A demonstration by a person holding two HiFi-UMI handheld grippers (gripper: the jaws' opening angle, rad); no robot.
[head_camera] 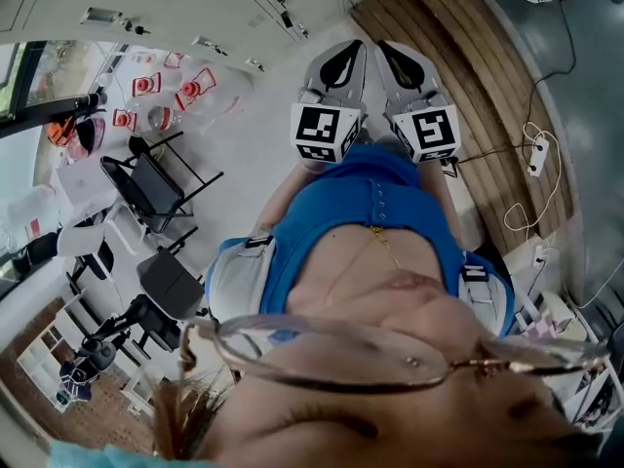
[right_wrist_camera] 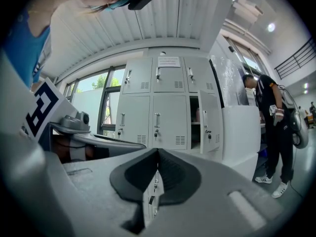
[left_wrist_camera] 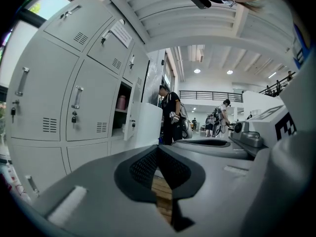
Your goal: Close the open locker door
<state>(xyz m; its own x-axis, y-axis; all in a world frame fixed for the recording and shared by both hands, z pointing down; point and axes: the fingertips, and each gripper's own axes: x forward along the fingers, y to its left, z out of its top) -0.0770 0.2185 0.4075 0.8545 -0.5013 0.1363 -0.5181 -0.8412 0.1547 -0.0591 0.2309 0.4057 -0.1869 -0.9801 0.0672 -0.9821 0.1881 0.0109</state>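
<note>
A wall of grey lockers (right_wrist_camera: 158, 107) stands ahead in the right gripper view. One middle-row door (right_wrist_camera: 210, 125) hangs open to the right, and a pink item (right_wrist_camera: 197, 115) sits on the shelf behind it. The left gripper view shows the same open door (left_wrist_camera: 130, 121) and pink item (left_wrist_camera: 121, 102) from the side. My left gripper (left_wrist_camera: 158, 149) is shut with nothing in it. My right gripper (right_wrist_camera: 158, 154) is shut and empty too. Both are well short of the lockers. In the head view the left gripper (head_camera: 346, 55) and right gripper (head_camera: 395, 55) are held side by side in front of the blue-clad chest.
A white block (right_wrist_camera: 242, 132) stands just right of the open door. A person in black with a backpack (right_wrist_camera: 274, 117) stands beside it. A wooden bench (head_camera: 487, 96) runs along the right, with cables and a power strip (head_camera: 536, 154). Black chairs (head_camera: 146, 188) stand at the left.
</note>
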